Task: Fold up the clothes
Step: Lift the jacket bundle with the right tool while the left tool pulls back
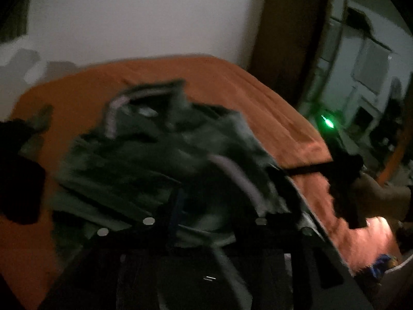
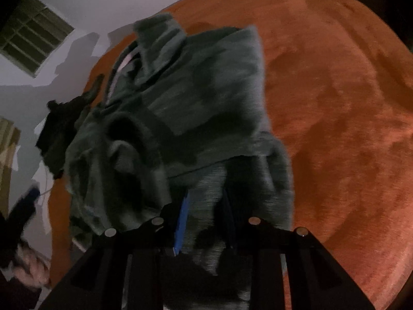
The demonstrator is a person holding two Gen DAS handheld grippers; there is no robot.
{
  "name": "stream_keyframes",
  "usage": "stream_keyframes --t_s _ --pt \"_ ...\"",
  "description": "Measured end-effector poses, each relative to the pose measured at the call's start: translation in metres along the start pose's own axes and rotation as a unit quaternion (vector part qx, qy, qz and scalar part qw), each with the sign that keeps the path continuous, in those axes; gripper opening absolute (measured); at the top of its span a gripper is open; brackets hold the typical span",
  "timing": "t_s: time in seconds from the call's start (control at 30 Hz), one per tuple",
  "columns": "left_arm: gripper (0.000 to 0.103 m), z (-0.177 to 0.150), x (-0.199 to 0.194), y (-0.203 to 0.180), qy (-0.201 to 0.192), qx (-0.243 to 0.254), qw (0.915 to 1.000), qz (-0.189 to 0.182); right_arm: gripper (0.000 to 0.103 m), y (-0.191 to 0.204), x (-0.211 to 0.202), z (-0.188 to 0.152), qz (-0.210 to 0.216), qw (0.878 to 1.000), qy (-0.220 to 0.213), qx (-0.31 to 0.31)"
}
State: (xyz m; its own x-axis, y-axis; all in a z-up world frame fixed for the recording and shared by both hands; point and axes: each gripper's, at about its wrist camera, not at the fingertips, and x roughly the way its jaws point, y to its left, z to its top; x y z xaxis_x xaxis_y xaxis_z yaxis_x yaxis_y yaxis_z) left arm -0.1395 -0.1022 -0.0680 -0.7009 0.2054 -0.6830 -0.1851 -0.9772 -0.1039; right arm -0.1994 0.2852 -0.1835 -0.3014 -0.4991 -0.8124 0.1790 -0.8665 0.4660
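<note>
Left wrist view: green garment [image 1: 144, 152] bunched on the orange bed [image 1: 258, 98], centre to 6 o'clock, not flat, no clean fold visible; left tongs [image 1: 216, 206] have cloth between the fingers, pinching it; right tongs [image 1: 346, 180] at 3 o'clock, state unclear here. Right wrist view: garment [image 2: 185, 98] crumpled and lifted, right tongs [image 2: 206, 222] pinching its edge. Folding mid-way or barely shaped; frames are blurred.
</note>
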Motion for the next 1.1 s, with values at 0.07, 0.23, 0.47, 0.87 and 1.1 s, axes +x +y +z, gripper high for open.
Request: stream_keyframes --t_s 0.07,0.23,0.47,0.87,1.1 --pt "0.055 0.011 -0.007 0.034 -0.010 -0.012 0.9985 0.053 0.047 0.008 0.002 0.002 0.015 1.000 0.002 -0.005" --pt "0.057 0.005 -0.003 0.115 0.010 -0.023 0.9934 0.112 0.064 0.016 -0.002 0.006 0.045 0.999 -0.014 0.014" --pt "0.057 -0.060 0.017 0.165 0.067 -0.029 0.9863 0.148 0.064 0.038 0.000 0.004 0.143 0.990 0.008 -0.019" --pt "0.062 -0.061 0.084 0.143 0.066 0.058 0.9568 0.277 0.011 0.069 0.025 0.002 0.170 0.984 0.056 -0.005" --pt "0.068 -0.054 0.089 0.191 0.067 -0.067 0.9644 0.247 0.011 0.157 -0.070 0.062 0.264 0.961 -0.042 -0.073"
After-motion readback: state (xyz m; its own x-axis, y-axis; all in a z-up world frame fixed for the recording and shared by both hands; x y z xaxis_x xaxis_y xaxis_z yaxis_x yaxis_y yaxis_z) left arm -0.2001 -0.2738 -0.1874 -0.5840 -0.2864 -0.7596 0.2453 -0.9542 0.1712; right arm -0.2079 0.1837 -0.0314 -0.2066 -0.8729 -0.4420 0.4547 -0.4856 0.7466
